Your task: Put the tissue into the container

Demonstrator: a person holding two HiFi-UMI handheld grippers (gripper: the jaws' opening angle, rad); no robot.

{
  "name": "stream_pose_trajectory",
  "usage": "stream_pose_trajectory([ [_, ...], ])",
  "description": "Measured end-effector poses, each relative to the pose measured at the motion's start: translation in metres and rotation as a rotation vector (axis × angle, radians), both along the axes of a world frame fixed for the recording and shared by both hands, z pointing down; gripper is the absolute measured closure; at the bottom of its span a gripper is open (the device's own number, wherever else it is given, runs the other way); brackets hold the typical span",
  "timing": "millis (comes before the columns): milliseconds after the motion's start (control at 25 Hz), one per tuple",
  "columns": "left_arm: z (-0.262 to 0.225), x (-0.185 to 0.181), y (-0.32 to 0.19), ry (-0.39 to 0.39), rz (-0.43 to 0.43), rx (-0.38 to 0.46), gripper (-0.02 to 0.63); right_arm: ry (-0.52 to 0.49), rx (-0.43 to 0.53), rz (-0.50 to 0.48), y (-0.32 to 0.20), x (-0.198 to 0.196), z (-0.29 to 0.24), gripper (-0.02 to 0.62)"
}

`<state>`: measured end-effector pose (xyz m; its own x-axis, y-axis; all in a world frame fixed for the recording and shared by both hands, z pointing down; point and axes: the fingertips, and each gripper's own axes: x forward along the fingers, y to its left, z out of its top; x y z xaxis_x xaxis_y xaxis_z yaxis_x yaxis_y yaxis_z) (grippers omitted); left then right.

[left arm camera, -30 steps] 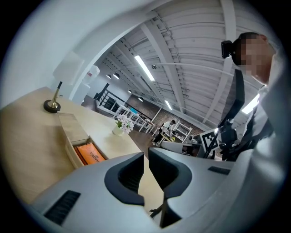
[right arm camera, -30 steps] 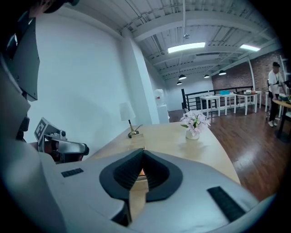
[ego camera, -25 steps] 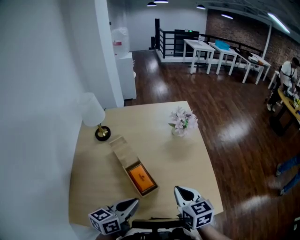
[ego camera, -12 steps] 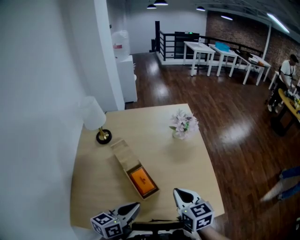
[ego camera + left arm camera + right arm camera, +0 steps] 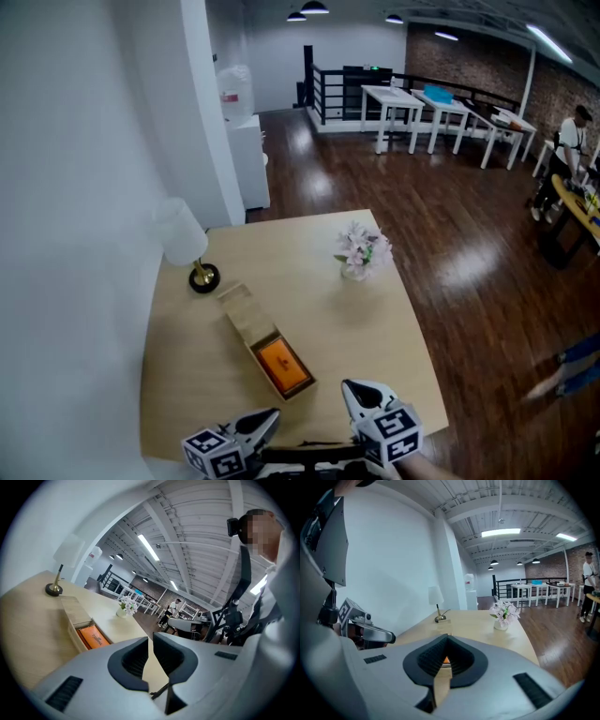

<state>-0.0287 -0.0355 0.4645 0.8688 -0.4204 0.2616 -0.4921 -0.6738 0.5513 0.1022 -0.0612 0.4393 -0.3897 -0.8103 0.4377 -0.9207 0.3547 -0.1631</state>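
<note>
A long wooden container (image 5: 247, 316) lies slantwise on the light wooden table (image 5: 375, 319), its near half uncovered. An orange tissue pack (image 5: 282, 365) lies inside that uncovered half, and it shows in the left gripper view as the orange pack (image 5: 93, 637). My left gripper (image 5: 270, 418) hovers at the table's front edge, just short of the container, shut and empty. Beside it on the right, my right gripper (image 5: 350, 388) is also shut with nothing in it. In the right gripper view a sliver of the orange pack (image 5: 446, 660) shows behind the closed right gripper (image 5: 446, 642).
A white-shaded lamp (image 5: 187, 246) on a brass foot stands at the table's far left by the wall. A small vase of pale flowers (image 5: 362, 251) stands at the far right. Dark wood floor, white tables (image 5: 441, 108) and a person (image 5: 568, 141) lie beyond.
The head view has shifted slightly. Both grippers stay shut near the table's front edge; the left one sits a little lower in the picture. The container and pack have not moved.
</note>
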Motion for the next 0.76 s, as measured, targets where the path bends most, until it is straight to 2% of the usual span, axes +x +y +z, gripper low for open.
stream_pose_trajectory([
  [760,0.011,-0.003,0.000,-0.002,0.005,0.011,0.584,0.036,-0.004,-0.028,0.000,0.000,0.010,0.595],
])
